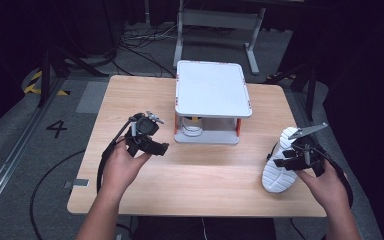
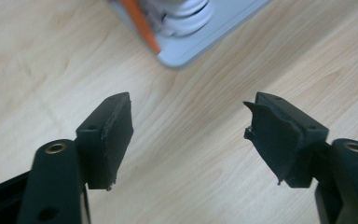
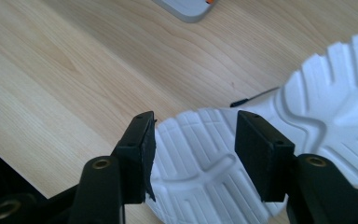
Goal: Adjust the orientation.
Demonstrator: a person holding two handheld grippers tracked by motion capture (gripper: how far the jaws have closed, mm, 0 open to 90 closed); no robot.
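Risk: while the right gripper (image 3: 193, 154) straddles the end of the shoe (image 1: 280, 162) with its pads not clearly pressing, a lift from here could let the shoe slip or swing, since only the sole's end sits between the jaws.
Cause: smooth ridged rubber, a hold far from the middle.
Right gripper: jaws half apart around the sole; whether they touch it, I cannot tell.
Shoe: white, tread up, lying at the table's (image 1: 130, 190) right front edge; a dark lace shows beside it.
Left gripper (image 2: 189, 135): jaws wide apart, nothing between them, above bare wood.
Shelf (image 1: 212, 90): white, two-tiered, mid-table; a white item, possibly the other shoe, sits on its lower tier.
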